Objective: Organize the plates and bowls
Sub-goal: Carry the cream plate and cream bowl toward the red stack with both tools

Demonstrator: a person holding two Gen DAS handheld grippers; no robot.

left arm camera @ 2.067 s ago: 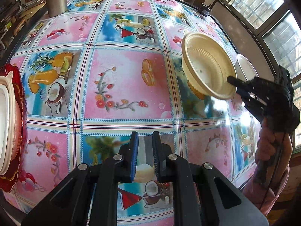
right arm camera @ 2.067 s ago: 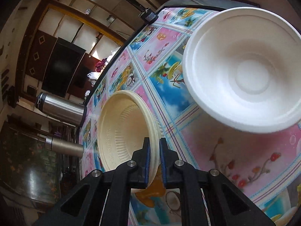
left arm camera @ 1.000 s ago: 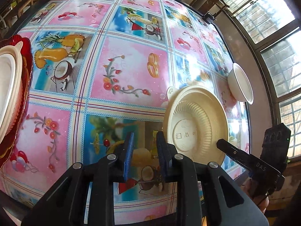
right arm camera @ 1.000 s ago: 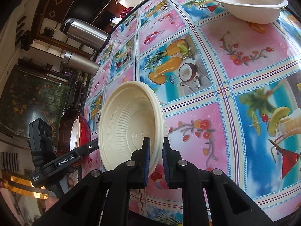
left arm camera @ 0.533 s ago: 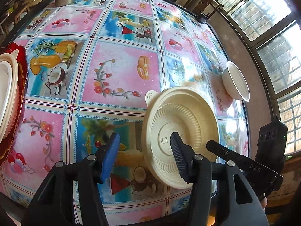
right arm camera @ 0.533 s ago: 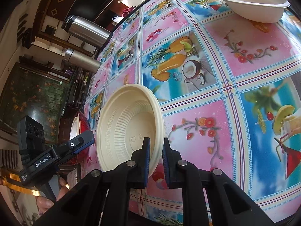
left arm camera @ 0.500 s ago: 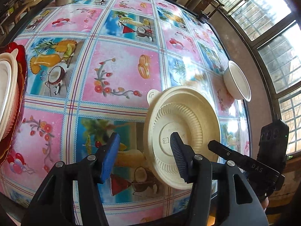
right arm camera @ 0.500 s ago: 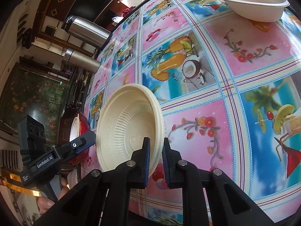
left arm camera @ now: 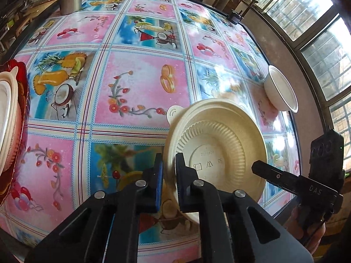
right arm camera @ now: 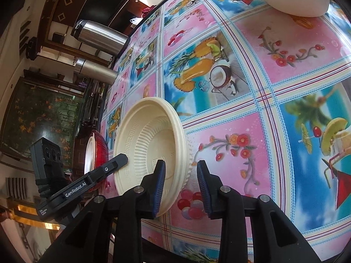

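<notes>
Bowl, cream and ribbed, tilts on edge above the tabletop. Left tongs are clamped on its rim. Right tongs straddle the opposite rim, jaws opening, pads off it. White bowl sits near the window edge. Red plate with a white dish lies far left.

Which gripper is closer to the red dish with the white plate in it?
Left. The left gripper, clamped on the cream bowl's rim, is on the side toward the red dish. The right gripper, its jaws opening around the opposite rim, is farther.
</notes>
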